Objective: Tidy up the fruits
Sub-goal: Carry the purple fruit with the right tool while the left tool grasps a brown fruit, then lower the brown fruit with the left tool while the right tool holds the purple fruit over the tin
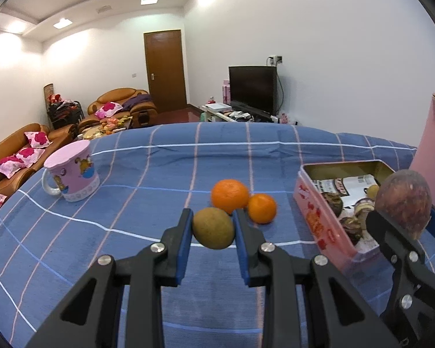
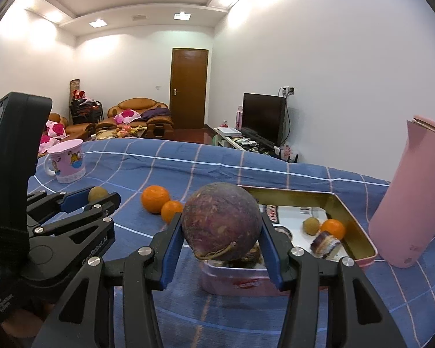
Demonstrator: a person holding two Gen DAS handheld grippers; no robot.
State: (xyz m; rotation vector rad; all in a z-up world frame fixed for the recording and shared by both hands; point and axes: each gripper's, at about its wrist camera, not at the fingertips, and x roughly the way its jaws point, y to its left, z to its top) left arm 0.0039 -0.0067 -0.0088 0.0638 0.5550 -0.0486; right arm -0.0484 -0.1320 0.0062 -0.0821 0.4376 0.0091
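While the left gripper [image 1: 213, 227] is clenching a greenish-brown fruit [image 1: 213, 228] just above the blue checked cloth [image 1: 159, 174], the right gripper [image 2: 221, 229] is squeezing a dark purple fruit [image 2: 221, 224] over the near end of the pink tin [image 2: 359, 232] — two oranges [image 1: 230, 195] are sitting touching each other, just left of that tin.

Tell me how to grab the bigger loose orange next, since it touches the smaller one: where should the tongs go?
Grip the big orange across its middle, coming from above. Put one finger on its free left side and one on the far side, because the small orange presses against its right and the green fruit in the left tongs sits just in front.
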